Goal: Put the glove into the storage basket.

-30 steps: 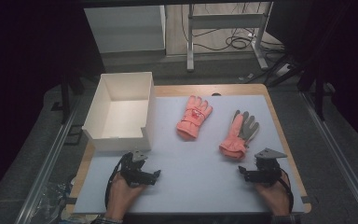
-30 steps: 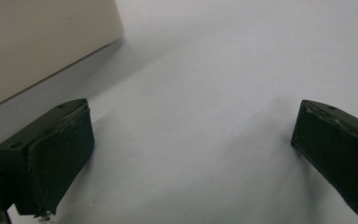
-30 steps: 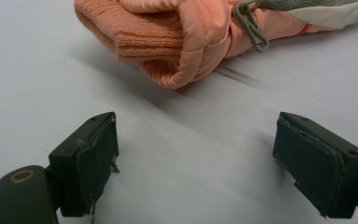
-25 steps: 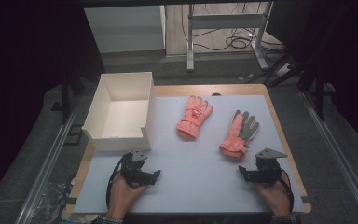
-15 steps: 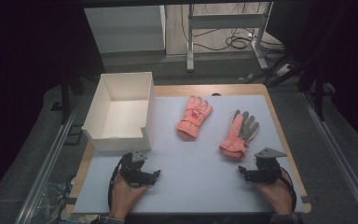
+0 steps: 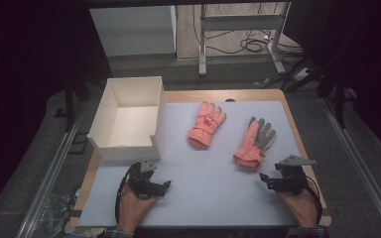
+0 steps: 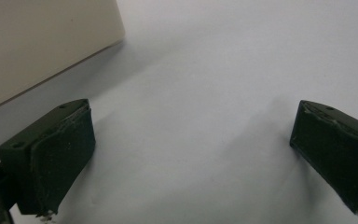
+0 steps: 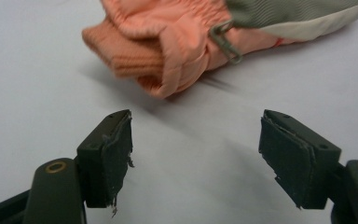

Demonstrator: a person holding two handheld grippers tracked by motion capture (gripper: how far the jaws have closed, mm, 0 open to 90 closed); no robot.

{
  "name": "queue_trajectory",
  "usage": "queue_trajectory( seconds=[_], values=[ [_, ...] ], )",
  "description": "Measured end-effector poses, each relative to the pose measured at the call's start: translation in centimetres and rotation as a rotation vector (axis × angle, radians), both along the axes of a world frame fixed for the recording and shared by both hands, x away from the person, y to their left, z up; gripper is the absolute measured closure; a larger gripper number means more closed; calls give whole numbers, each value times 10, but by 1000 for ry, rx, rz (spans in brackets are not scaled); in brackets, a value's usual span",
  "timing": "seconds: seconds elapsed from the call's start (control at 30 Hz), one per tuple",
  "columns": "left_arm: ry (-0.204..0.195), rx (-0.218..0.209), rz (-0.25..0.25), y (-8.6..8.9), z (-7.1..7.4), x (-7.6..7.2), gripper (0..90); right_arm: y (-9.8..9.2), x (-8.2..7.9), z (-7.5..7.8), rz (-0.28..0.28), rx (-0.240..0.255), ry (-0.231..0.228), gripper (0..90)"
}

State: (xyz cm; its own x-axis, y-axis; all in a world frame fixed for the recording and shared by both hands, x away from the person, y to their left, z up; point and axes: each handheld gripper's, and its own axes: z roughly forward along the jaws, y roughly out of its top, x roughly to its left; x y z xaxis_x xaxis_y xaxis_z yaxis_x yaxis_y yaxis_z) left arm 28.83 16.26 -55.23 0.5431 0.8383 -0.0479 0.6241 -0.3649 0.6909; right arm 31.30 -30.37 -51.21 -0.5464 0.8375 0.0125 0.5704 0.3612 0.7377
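Right tongs point(image 6: 269, 179) spread, nothing between the jaws, which have just been closing slightly; grey-palmed pink glove point(image 6: 254, 143) lies just beyond them on the table point(image 6: 213, 198). Left tongs point(image 6: 159, 184) spread wide, empty, near the white box point(image 6: 126, 119).

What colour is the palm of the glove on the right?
Grey, on an orange glove; clearest in the high view.

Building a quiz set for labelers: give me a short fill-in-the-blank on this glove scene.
1. The number of gloves lying on the mat is ___.
2. The white box holds ___.
3. The right gripper faces the glove with the grey palm at its ___ end.

Missing words: two; nothing; cuff
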Motion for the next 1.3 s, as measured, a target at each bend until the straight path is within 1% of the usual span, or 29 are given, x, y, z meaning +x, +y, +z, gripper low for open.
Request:
queue_trajectory(
  seconds=[0.17,0.27,0.37,0.47,0.6,0.67,0.7,0.73,0.8,0.87,0.9,0.93,1.0,1.1,1.27,1.3],
  values=[
    [-1,1,-1,0,0,0,2,-5,6,12,-13,12,-5,265],
    [0,1,-2,0,0,0,3,-6,12,21,-11,10,-5,291],
    [0,1,-1,0,0,0,3,-4,20,25,-7,4,-4,321],
    [-1,0,-1,0,0,0,3,0,29,28,-2,-12,-4,349],
    [-1,0,-1,0,0,0,3,3,40,29,-6,-30,-6,349],
    [-2,0,0,0,0,0,3,3,45,29,-13,-24,-2,348],
    [-2,0,0,0,0,0,3,3,45,29,-13,-24,-2,348],
    [-2,0,0,0,0,0,3,2,51,30,-24,-8,3,348],
    [-1,0,0,0,0,0,3,2,55,30,-28,-3,4,343],
    [-1,0,0,0,0,0,3,3,61,31,-32,-2,4,340],
    [-1,0,0,0,0,0,3,3,61,31,-32,-2,4,340],
    [-2,0,-1,0,0,0,3,4,67,31,-42,-8,2,337],
    [-2,0,0,0,0,0,3,4,72,32,-47,-8,0,337],
    [-2,0,0,0,0,0,3,6,79,35,-57,-7,-13,340],
    [-2,-1,0,0,0,0,3,9,91,39,-56,-21,-22,460],
    [-2,-1,0,0,0,0,3,9,91,39,-56,-21,-22,460]
  ],
)
